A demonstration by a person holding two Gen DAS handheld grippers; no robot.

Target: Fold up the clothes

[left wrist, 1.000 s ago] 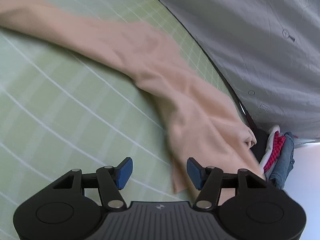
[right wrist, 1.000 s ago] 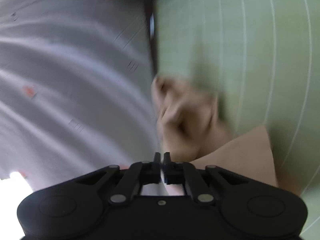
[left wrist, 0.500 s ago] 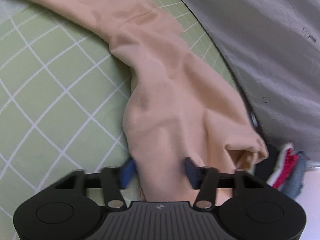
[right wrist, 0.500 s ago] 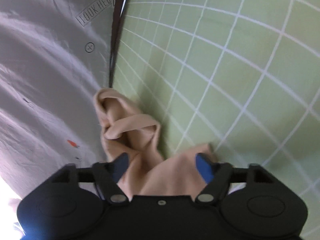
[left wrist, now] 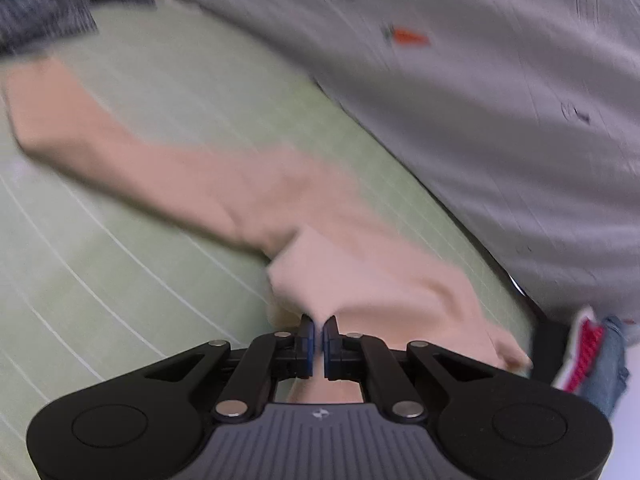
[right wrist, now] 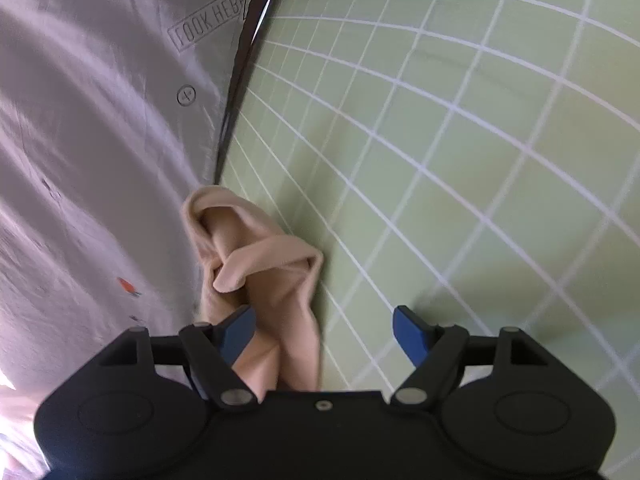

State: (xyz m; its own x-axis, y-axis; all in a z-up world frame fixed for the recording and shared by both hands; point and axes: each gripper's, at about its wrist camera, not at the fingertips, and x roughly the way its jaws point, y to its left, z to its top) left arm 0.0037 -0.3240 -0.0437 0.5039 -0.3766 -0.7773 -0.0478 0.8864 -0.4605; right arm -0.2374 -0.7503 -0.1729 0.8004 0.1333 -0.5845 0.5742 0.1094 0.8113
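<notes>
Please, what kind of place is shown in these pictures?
Probably a home or workroom spot for folding laundry: a green grid mat as work surface, a beige garment spread on it, and more clothes heaped at its edge.

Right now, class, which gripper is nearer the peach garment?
Left. The left gripper is shut on the peach garment; the right gripper hangs open over its bunched end.

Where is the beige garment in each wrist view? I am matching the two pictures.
Left wrist: the beige garment runs from the upper left to the bottom centre, where the left gripper is shut on a fold.
Right wrist: its bunched end lies lower left of centre, partly between the open right gripper's fingers.
Shared landmark: the green grid mat beside the grey sheet.
</notes>
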